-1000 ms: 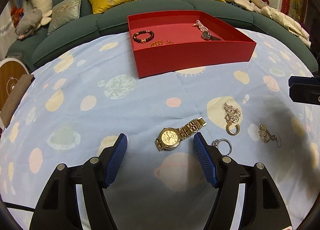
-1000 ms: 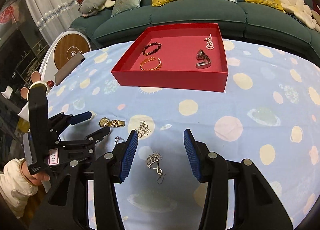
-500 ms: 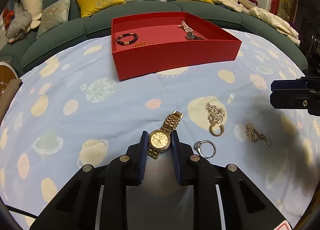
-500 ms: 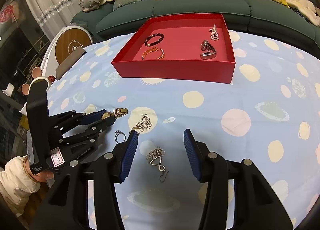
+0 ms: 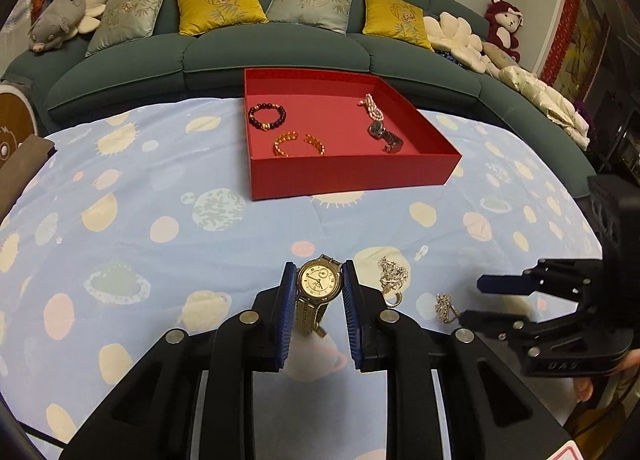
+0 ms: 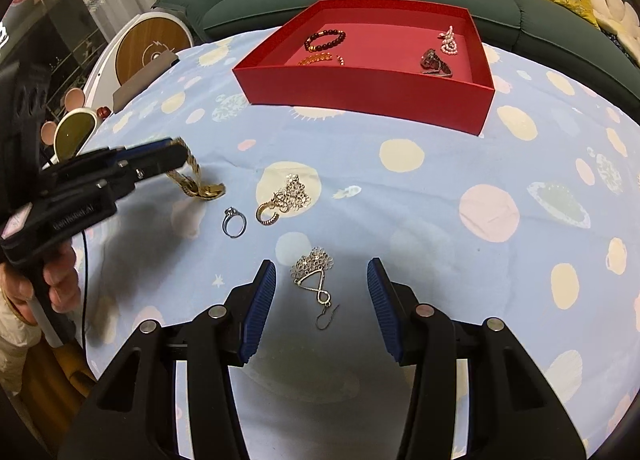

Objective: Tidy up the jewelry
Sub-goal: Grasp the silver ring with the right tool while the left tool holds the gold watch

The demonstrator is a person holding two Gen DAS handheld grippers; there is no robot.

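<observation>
A green sofa (image 5: 276, 56) with cushions curves behind a table spread with a pale blue spotted cloth (image 5: 160, 196), and the red tray (image 5: 352, 172) on that cloth is the landmark here; it already holds a dark bead bracelet (image 5: 267, 117), an amber bracelet (image 5: 298, 143), a pearl strand (image 5: 372, 106) and a steel watch (image 5: 385, 135). To the near left of the tray, the left gripper (image 5: 319, 288) is clamped on the case of the gold watch (image 5: 319, 285), whose band hangs loose below the pads with its end apparently brushing the cloth in the right wrist view. The pinch sits on a smooth round case, so I judge the watch could pivot or slip out on the way to the tray, and the dangling band could catch the tray's near wall. In front of the tray lie a silver ring (image 6: 233, 222) and a tangled pendant (image 6: 286, 198), close enough for the band to drag them. Nearer still, in front of the tray, the right gripper (image 6: 322, 302) stands with its jaws apart and empty around a filigree earring (image 6: 314, 274); its thin hook may snag the cloth or squirt sideways when pinched.
</observation>
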